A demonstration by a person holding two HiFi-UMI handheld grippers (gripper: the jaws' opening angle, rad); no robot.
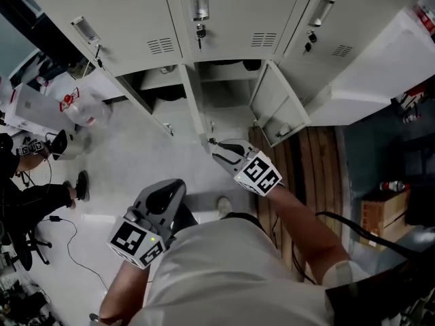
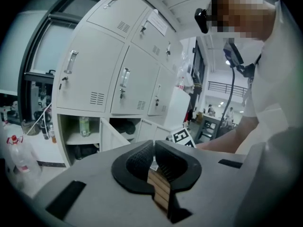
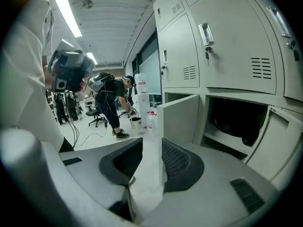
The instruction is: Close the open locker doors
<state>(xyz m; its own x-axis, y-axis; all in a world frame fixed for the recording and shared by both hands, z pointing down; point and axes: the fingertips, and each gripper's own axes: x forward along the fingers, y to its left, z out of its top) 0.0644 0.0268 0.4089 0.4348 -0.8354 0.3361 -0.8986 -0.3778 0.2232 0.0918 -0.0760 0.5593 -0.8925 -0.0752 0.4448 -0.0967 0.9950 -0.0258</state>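
The grey lockers (image 1: 224, 19) have lower doors standing open: a narrow one (image 1: 158, 114) at the left compartment, one (image 1: 277, 107) at the middle compartment, and a large white one (image 1: 370, 73) at the right. My right gripper (image 1: 216, 143) is low at the foot of the post between the left and middle compartments. It is open, with only floor showing between the pads (image 3: 152, 148). An open door (image 3: 182, 117) and a dark compartment (image 3: 236, 124) lie just ahead of it. My left gripper (image 1: 173, 185) hangs back nearer my body, shut and empty (image 2: 154, 148).
A person in dark clothes (image 1: 27, 195) sits at the left, near a water jug (image 1: 85, 111) and a floor cable (image 1: 68, 243). A bottle (image 2: 84, 126) stands in the left compartment. Wooden flooring (image 1: 319, 161) and a cardboard box (image 1: 384, 209) lie to the right.
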